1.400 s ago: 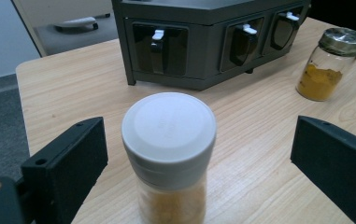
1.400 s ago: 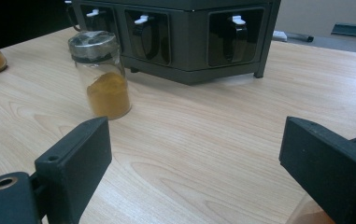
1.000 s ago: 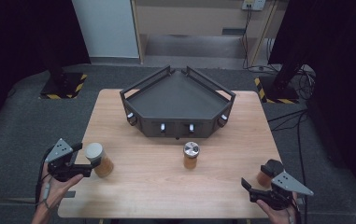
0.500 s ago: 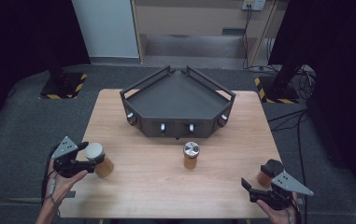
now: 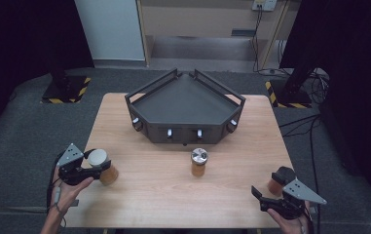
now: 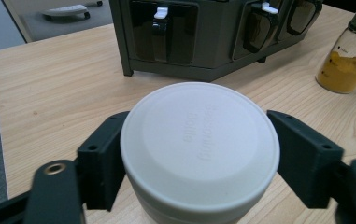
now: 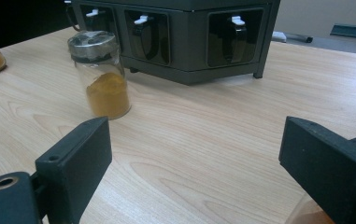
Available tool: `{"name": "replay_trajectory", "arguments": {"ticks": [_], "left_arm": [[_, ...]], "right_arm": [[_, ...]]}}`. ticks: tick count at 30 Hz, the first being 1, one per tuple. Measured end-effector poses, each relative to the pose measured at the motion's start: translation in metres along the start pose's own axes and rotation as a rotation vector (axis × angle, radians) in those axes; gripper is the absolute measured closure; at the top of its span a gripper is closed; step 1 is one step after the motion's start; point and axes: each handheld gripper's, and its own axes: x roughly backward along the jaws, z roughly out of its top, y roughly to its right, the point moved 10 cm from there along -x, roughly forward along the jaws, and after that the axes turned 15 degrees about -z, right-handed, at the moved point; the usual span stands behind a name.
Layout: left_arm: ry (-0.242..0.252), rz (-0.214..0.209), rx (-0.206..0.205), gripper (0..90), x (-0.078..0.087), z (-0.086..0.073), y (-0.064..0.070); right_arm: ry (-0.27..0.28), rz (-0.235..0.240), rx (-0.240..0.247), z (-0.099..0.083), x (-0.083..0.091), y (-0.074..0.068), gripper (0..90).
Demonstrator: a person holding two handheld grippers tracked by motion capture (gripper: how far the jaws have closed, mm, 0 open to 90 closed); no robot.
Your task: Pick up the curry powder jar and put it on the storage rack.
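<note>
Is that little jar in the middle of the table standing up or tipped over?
Upright. The jar stands on its base on the table, silver lid on top, with yellow powder settled at the bottom in the right gripper view.

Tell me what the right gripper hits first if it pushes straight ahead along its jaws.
Judging by its own view, the right gripper has bare table ahead, then probably the dark rack front. The metal-lidded spice jar sits left of that line and would likely be missed, though depth is hard to judge.

Embossed, illegible lettering on white lid (image 6: 199, 140)
</note>
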Motion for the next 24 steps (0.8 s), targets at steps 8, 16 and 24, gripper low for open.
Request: {"name": "replay_trajectory", "arguments": {"ticks": [8,16,24], "left_arm": [[0.021,0.024,-0.016,32.9,-0.0006,-0.0037,0.0011],[0.011,0.023,-0.013,33.0,-0.0004,-0.002,0.0018],[0.011,0.01,-0.013,33.1,-0.0009,0.0037,0.003]], "right_arm": [[0.001,0.0,0.001,0.0001,0.0001,-0.0001,9.4],[0.001,0.002,0.002,0.0,-0.0001,-0.0002,9.4],[0.003,0.001,0.004,0.0001,-0.0001,-0.0004,9.5]]}}
